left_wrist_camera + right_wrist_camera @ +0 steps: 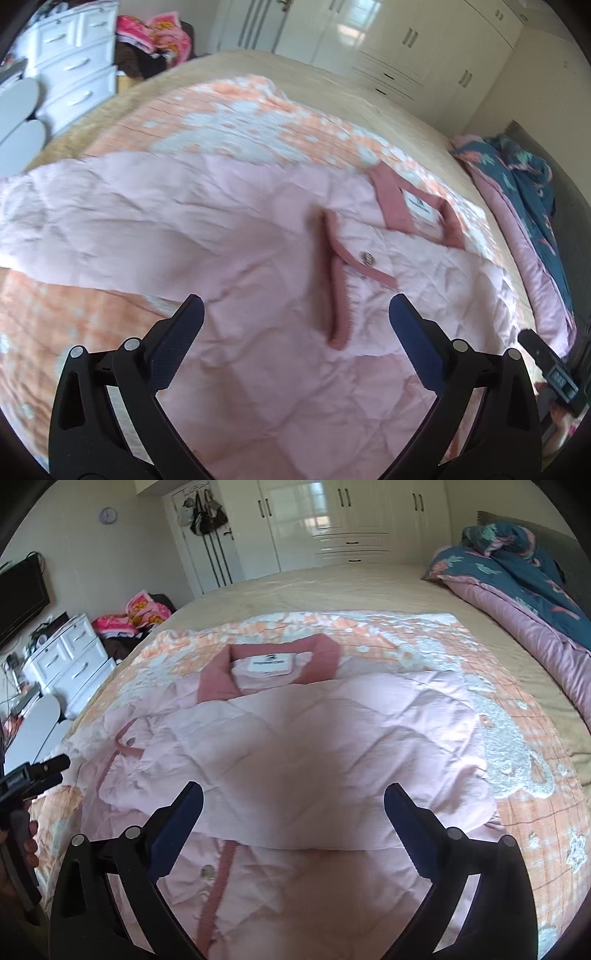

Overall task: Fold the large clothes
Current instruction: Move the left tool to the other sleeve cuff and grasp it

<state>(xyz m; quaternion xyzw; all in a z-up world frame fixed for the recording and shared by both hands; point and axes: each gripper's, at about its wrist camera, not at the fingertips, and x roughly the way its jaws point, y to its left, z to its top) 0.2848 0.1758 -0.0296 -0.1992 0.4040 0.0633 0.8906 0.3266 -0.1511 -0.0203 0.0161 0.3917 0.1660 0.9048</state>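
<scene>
Pink jacket is spread mid-frame on the bed; left tool and right tool are held spread above it, empty.

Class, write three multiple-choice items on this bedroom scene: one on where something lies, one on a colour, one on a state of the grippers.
1. Where does the pink jacket lie?
A. on the orange-and-white blanket on the bed
B. on the floor
C. in a drawer

2. What colour is the jacket's collar?
A. green
B. dusty rose
C. black

3. How do the left gripper and right gripper stand?
A. both shut on cloth
B. one shut
C. both open, holding nothing

Answers: 1 A, blanket shows around the jacket; 2 B, darker pink band around the label; 3 C, fingers spread wide in both wrist views.
</scene>
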